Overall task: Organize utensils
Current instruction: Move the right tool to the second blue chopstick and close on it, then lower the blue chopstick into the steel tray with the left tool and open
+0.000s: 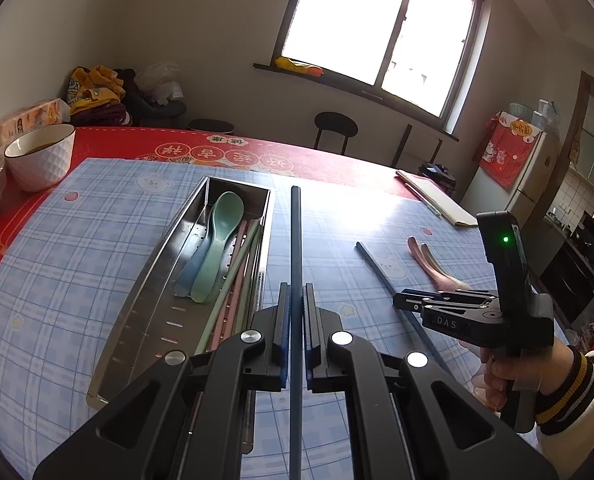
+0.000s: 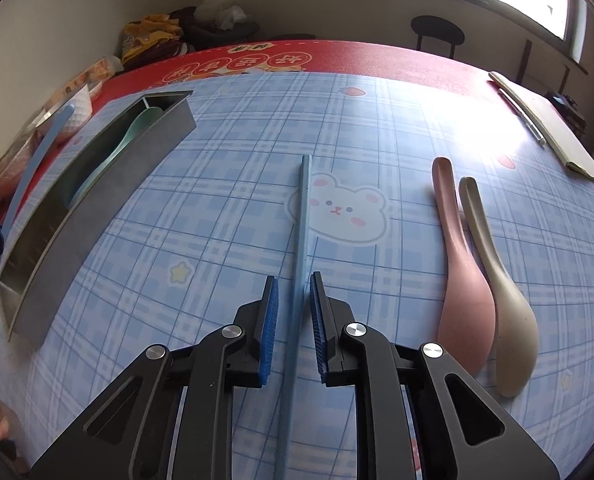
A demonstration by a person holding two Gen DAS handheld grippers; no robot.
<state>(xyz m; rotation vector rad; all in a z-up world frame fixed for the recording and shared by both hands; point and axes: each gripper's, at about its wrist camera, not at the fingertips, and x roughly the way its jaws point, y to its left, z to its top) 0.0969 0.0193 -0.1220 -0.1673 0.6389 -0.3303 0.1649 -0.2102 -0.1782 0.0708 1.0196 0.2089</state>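
Left gripper (image 1: 295, 300): jaws clamped on a blue chopstick (image 1: 295, 240), which runs forward between the pads and stands clear of the table, just beside the long edge of the steel tray (image 1: 153, 264). Held lengthwise and roughly parallel to the tray, it appears ready to be laid in alongside what is there already: a green spoon (image 1: 221, 236), a blue spoon (image 1: 195, 268) under it, and several pale chopsticks (image 1: 241, 276).

Right gripper (image 2: 293, 300): jaws drawn in on the second blue chopstick (image 2: 303, 216), which lies flat on the checked mat (image 2: 217, 200). The pads sit close on either side of it near its thicker end, a low grip suited to lifting a thin stick off a flat surface.

Pink spoon (image 2: 457, 272) and beige spoon (image 2: 497, 280): side by side on the mat to the right of that chopstick, touching or nearly so, not yet put away.

The left wrist view alone shows the tray's contents and the hand (image 1: 513, 364) carrying the right gripper; the right wrist view alone shows the spoons whole and the tray's outer wall, with the left chopstick arching at its left margin.
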